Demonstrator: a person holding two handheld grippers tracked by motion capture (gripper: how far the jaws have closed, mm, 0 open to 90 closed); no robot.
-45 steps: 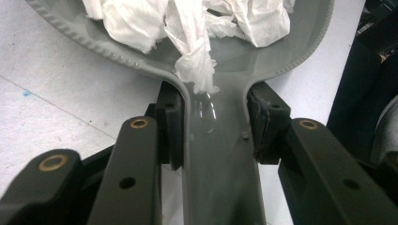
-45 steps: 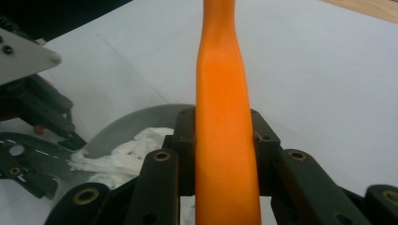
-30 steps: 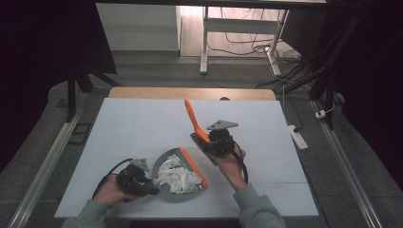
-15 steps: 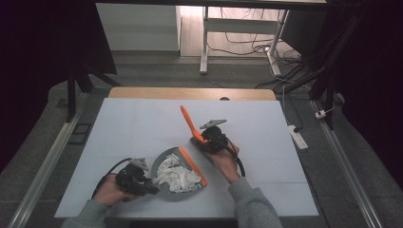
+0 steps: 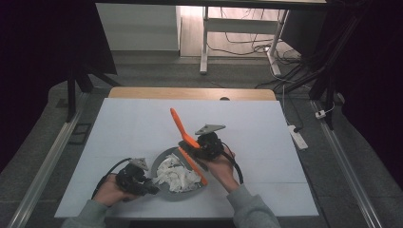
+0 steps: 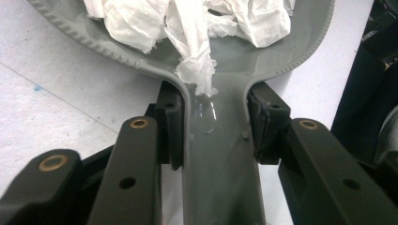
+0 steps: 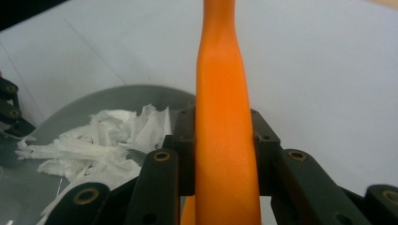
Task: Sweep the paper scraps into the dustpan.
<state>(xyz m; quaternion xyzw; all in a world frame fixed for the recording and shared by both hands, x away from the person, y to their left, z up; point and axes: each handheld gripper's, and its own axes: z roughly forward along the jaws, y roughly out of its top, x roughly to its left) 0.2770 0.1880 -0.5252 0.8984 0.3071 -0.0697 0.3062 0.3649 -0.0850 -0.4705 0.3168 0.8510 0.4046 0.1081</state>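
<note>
A grey dustpan [image 5: 160, 163] lies on the white table [image 5: 123, 128] near the front edge, with crumpled white paper [image 5: 177, 175] heaped in it. My left gripper [image 5: 150, 184] is shut on the dustpan's handle [image 6: 218, 159], one pad on each side; the paper [image 6: 187, 28] spills toward the handle's neck. My right gripper [image 5: 191, 145] is shut on the orange handle [image 5: 178, 124] of a brush, which rises up and to the left. The brush's orange head [image 5: 194, 167] rests along the pan's right rim. In the right gripper view the handle [image 7: 225, 117] stands between the jaws, above pan [image 7: 117, 96] and paper [image 7: 94, 145].
A white power strip [image 5: 297, 135] lies off the table's right edge. A wooden strip [image 5: 190, 93] runs along the table's far edge. Metal rails [image 5: 47, 161] flank both sides. Bare white table stretches behind and to the sides of the pan.
My right gripper has carried the brush left and nearer, up to the dustpan's right rim, and the handle leans further left. The left gripper and pan have stayed put.
</note>
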